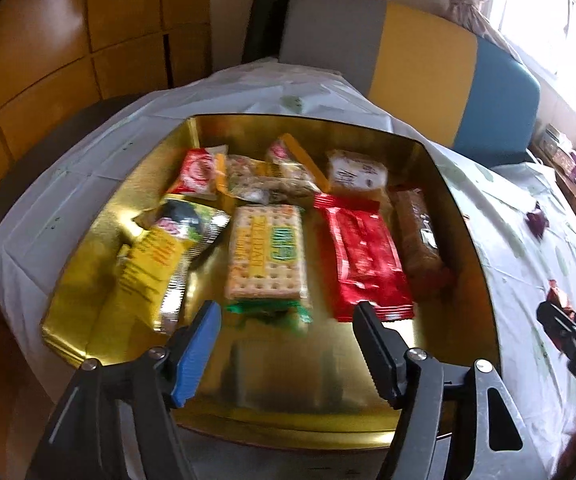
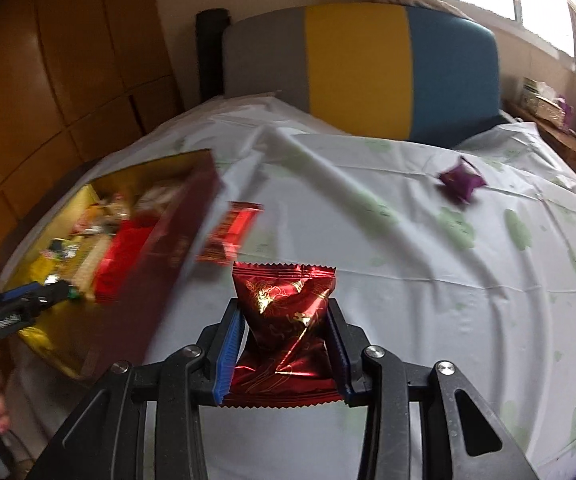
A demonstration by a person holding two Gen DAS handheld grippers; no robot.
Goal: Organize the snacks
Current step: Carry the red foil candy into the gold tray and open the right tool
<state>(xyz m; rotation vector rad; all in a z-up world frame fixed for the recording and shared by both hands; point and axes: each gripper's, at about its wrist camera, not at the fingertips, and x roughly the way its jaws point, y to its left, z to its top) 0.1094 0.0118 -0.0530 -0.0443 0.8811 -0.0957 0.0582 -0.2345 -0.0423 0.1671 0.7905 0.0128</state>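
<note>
Table: a white cloth with pale green prints (image 2: 408, 240) is spread over it, creased in long folds.
Box: a gold-lined box (image 1: 464, 216) is set on the cloth at the left, its dark red wall (image 2: 183, 216) facing the right gripper.
Box contents: packets are laid flat in rows — a cracker pack (image 1: 265, 252), a red pack (image 1: 362, 256), a yellow pack (image 1: 151, 260) and a brown bar (image 1: 418, 236) are seen, with smaller ones behind.
Loose snacks: 2 are left on the cloth – a red wrapper (image 2: 229, 236) just beside the box wall and a purple sweet (image 2: 460, 180) well apart, far right.
Held packet: a red foil packet (image 2: 283, 328) is pinched across its middle, lifted off the cloth.
Right gripper (image 2: 283, 320): closed narrow onto the foil packet.
Left gripper (image 1: 288, 320): spread wide over the near end of the box, nothing held.
Step in hand: the packet is judged to be on its way to the box.
Advice: the packet should be carried above the wall, lowered flat onto the bare gold floor at the near end, and released only once settled.
</note>
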